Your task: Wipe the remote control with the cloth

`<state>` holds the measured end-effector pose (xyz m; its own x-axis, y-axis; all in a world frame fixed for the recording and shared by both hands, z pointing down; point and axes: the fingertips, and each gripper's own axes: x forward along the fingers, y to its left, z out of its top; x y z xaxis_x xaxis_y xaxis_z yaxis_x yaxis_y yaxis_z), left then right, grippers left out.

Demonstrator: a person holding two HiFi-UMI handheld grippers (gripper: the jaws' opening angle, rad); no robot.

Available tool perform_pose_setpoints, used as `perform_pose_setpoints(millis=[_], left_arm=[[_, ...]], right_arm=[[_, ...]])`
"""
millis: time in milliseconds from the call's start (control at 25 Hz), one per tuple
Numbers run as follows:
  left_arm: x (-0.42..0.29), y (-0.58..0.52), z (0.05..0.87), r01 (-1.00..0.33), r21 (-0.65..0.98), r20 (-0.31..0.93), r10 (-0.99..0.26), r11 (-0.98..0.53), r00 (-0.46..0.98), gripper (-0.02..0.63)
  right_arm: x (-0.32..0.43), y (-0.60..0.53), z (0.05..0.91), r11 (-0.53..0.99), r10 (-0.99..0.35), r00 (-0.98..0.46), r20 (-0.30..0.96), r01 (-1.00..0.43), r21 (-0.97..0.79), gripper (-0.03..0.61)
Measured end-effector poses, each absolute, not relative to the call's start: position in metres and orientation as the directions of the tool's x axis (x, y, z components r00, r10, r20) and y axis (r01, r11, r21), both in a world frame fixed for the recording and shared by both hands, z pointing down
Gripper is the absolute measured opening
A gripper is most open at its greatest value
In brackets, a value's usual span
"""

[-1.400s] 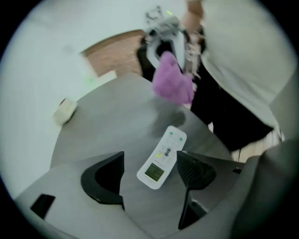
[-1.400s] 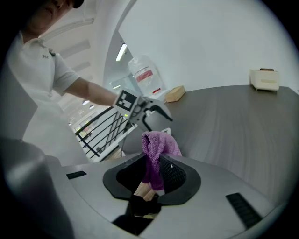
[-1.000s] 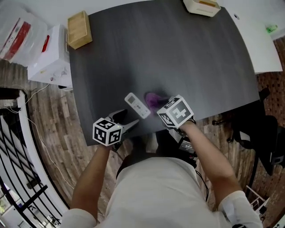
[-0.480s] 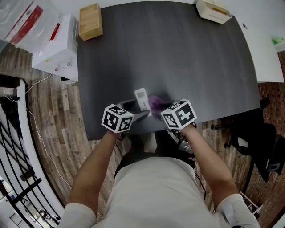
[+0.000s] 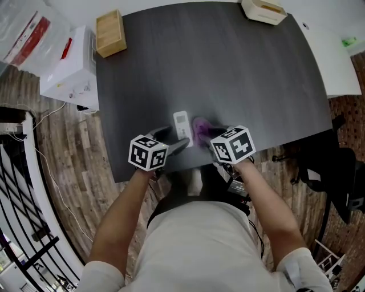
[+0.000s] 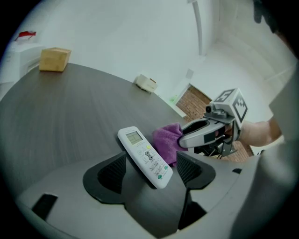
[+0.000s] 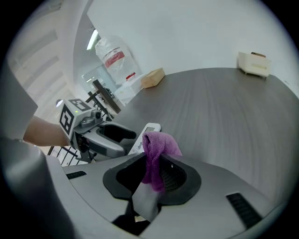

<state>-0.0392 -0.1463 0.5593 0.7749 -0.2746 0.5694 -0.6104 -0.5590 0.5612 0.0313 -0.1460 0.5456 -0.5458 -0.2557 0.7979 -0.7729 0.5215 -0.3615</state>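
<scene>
Right gripper (image 7: 152, 175): fingers closed tight on the purple cloth (image 7: 156, 149). A bunched tuft stands out past the tips. I judge it is held that way so the soft end meets the work, not the fingers.

Left gripper (image 6: 152, 172): fingers well apart, one on each side of the near end of the remote control (image 6: 145, 156). I see a sliver of dark worktop (image 5: 228, 68) on either side, so it brackets the remote and does not clamp it. That looks like a stance to stop it sliding under the wipe.

The remote lies flat, buttons up, near the front edge of the worktop, screen end away from me. The cloth is just beside its right edge. Whether they touch, I cannot tell.

What each view gives:
- The head view shows the layout: both grippers close together at the front edge, with a wooden box (image 5: 109, 33) and a cream tray (image 5: 262, 8) well apart at the far corners. It hides the finger gaps under the marker cubes.
- The left gripper view shows the remote's face and the gaps at the fingers.
- The right gripper view shows the pinch on the cloth, but the cloth covers most of the remote; only its screen end shows.

Wiping proper not yet begun, by my reading.
</scene>
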Motion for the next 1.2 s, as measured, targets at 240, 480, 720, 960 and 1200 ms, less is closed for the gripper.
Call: perform_pose_setpoints(millis=[240, 480, 720, 960, 1200], left_arm=[[-0.071, -0.132, 0.524, -0.6, 0.632, 0.455, -0.392, -0.491, 0.8, 0.327], [-0.103, -0.114, 0.481, -0.582, 0.669, 0.349, -0.496, -0.463, 0.795, 0.327], [-0.12, -0.077, 0.438, -0.511, 0.707, 0.222, -0.532, -0.489, 0.817, 0.327], [-0.124, -0.029, 0.397, -0.397, 0.776, 0.068, -0.561, -0.49, 0.825, 0.21], [-0.105, 0.025, 0.373, -0.358, 0.788, -0.004, -0.586, -0.501, 0.81, 0.122]], right_arm=[[0.088, -0.161, 0.524, 0.46, -0.422, -0.489, 0.764, -0.841, -0.284, 0.093], [0.142, -0.172, 0.507, 0.411, -0.587, -0.39, 0.709, -0.899, -0.154, 0.092], [0.174, -0.143, 0.462, 0.307, -0.712, -0.282, 0.643, -0.949, -0.075, 0.092], [0.161, -0.088, 0.408, 0.328, -0.76, -0.328, 0.562, -0.939, -0.104, 0.093], [0.165, -0.035, 0.39, 0.375, -0.751, -0.394, 0.529, -0.915, -0.148, 0.094]])
